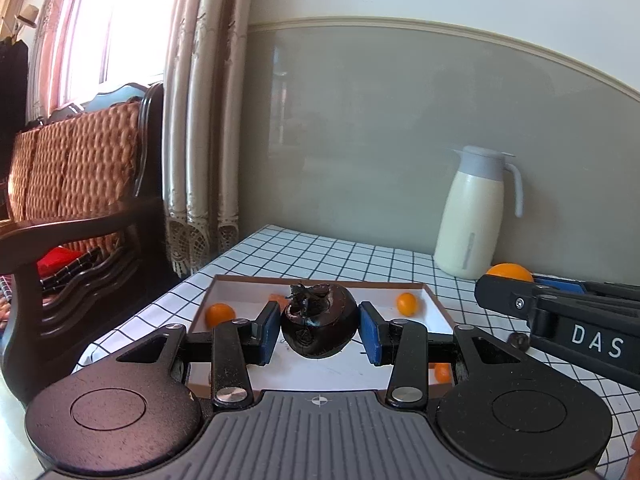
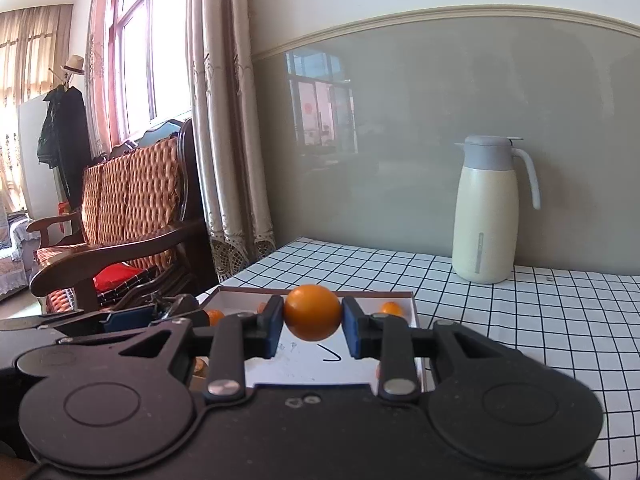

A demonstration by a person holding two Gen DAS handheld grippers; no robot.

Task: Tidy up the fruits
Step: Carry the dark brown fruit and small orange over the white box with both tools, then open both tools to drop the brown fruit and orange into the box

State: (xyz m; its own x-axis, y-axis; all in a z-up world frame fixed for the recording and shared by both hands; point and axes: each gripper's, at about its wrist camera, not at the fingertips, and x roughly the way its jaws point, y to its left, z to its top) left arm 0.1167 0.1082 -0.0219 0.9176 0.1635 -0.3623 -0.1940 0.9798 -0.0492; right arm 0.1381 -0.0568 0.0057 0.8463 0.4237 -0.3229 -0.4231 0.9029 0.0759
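My left gripper [image 1: 319, 328] is shut on a dark purple mangosteen [image 1: 319, 322] and holds it over a shallow white tray [image 1: 320, 372] with a brown rim. Small orange kumquats lie in the tray: one at the left [image 1: 219, 315], one at the back right [image 1: 407, 304], one at the front right [image 1: 442, 372]. My right gripper [image 2: 313, 326] is shut on an orange [image 2: 313, 312] above the same tray [image 2: 316, 364]. The right gripper also shows at the right edge of the left wrist view [image 1: 560, 316], with the orange [image 1: 510, 271] behind it.
The table has a white cloth with a black grid [image 2: 520, 320]. A cream thermos jug [image 2: 486, 216] with a grey lid stands at the back by the grey wall. A wooden armchair [image 2: 132, 216] with woven cushions stands left of the table, by the curtains.
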